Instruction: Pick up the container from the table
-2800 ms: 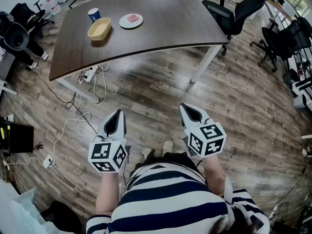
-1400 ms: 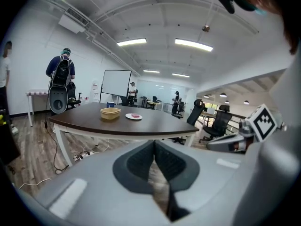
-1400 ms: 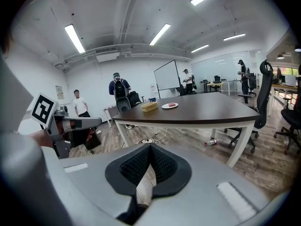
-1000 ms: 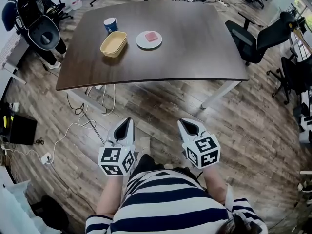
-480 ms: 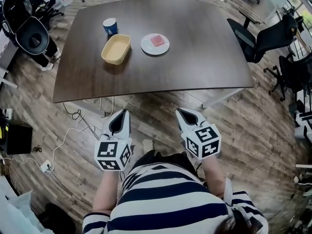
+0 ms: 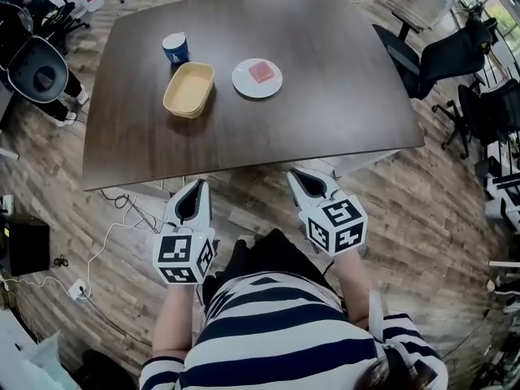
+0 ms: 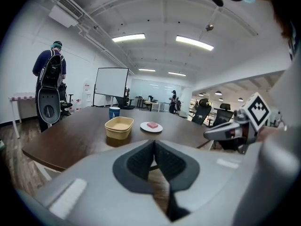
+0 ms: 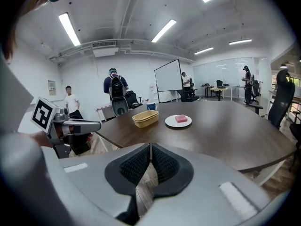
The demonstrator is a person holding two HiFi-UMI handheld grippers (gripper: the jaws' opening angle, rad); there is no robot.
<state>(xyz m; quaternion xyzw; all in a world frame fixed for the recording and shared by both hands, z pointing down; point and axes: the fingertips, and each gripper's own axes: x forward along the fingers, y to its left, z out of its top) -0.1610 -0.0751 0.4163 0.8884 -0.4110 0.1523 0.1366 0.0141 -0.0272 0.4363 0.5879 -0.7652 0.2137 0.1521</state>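
Nothing picked up yet: left tongs (image 6: 193, 189) & right tongs (image 6: 307, 179) both pinched tight, empty, hanging short of the worktop (image 6: 325, 112) edge, yellow container (image 6: 188, 89) sits on its left part by the blue cup (image 6: 174, 47), so reach + grab left to do.

The left gripper (image 7: 154, 149) has its jaws together, empty. Ahead on the counter (image 7: 70, 136) sits the tan container (image 7: 119, 127), a white plate (image 7: 151, 126) near it.

Head view overhead; gripper views low, sharing table (image 6: 325, 112).
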